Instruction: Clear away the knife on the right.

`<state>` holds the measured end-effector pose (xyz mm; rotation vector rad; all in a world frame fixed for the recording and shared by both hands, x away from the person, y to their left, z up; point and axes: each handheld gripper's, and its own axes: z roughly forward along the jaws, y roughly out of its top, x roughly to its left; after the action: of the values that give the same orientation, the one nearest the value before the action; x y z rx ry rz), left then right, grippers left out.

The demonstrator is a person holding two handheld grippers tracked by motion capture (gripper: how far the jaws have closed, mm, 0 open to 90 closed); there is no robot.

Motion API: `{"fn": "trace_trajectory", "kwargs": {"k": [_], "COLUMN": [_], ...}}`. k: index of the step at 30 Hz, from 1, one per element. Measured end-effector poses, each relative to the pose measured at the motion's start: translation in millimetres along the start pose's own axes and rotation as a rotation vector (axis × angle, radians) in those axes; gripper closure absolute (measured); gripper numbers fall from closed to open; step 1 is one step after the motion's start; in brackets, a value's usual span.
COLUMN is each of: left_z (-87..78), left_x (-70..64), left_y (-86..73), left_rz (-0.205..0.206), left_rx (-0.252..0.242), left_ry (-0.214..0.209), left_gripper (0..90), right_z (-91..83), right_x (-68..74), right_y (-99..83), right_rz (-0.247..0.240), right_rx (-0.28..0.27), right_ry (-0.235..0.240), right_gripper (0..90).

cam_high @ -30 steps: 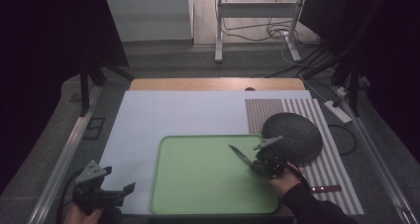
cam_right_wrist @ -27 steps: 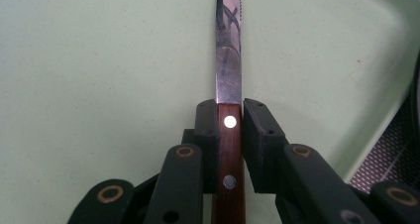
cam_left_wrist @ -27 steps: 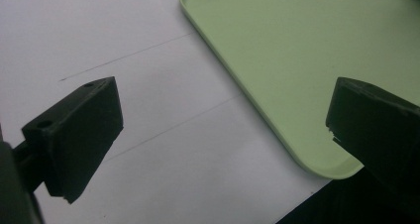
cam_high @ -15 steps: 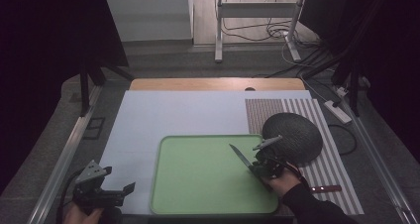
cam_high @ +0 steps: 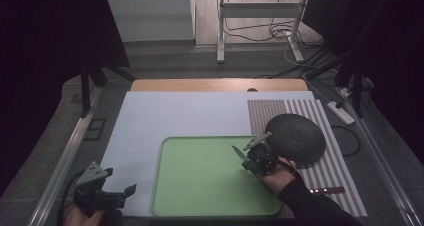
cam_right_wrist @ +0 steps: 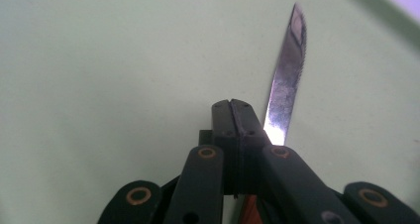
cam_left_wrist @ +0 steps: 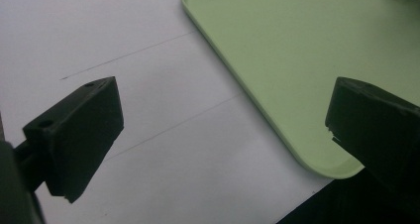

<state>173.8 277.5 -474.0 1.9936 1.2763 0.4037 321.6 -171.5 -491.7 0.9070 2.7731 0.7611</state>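
Right gripper (cam_high: 252, 157) clamped on serrated knife (cam_right_wrist: 288, 80), blade pointing away over green tray (cam_high: 200, 186); left gripper (cam_high: 122, 193) spread, off tray.

Table (cam_high: 220, 84), wood, under my hands: carried a white sheet (cam_high: 190, 116) and a striped mat (cam_high: 300, 111). On the sheet lay a green tray (cam_high: 200, 186); on the mat, a dark round pad (cam_high: 295, 138) and a second knife (cam_high: 327, 190).
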Motion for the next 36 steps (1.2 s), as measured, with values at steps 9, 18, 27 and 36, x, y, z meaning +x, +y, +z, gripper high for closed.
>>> {"fn": "trace_trajectory", "kwargs": {"k": [9,18,27,36], "left_z": [0.0,-0.3,-0.3,-0.4], "left_x": [-0.7,-0.4,-0.5,-0.1], "left_y": [0.1,-0.1,0.0,-0.2], "left_rz": [0.003,0.001,0.001,-0.002], "left_rx": [0.002,0.000,0.000,-0.002], "left_ry": [0.003,0.003,0.004,0.002], "left_gripper": [2.1,2.1,2.2,2.2], "right_z": [11.1,3.4,-4.6,-9.1], "right_x": [-13.3,-26.3,-37.7,-45.5], "right_y": [-5.4,-16.0,-26.4,-31.1], "right_rz": [0.033,0.081,0.128,0.167], "right_rx": [0.050,0.059,0.066,0.074], "right_ry": [-0.006,-0.024,-0.033,-0.050], "right_gripper": [89.5,89.5,89.4,89.2]}}
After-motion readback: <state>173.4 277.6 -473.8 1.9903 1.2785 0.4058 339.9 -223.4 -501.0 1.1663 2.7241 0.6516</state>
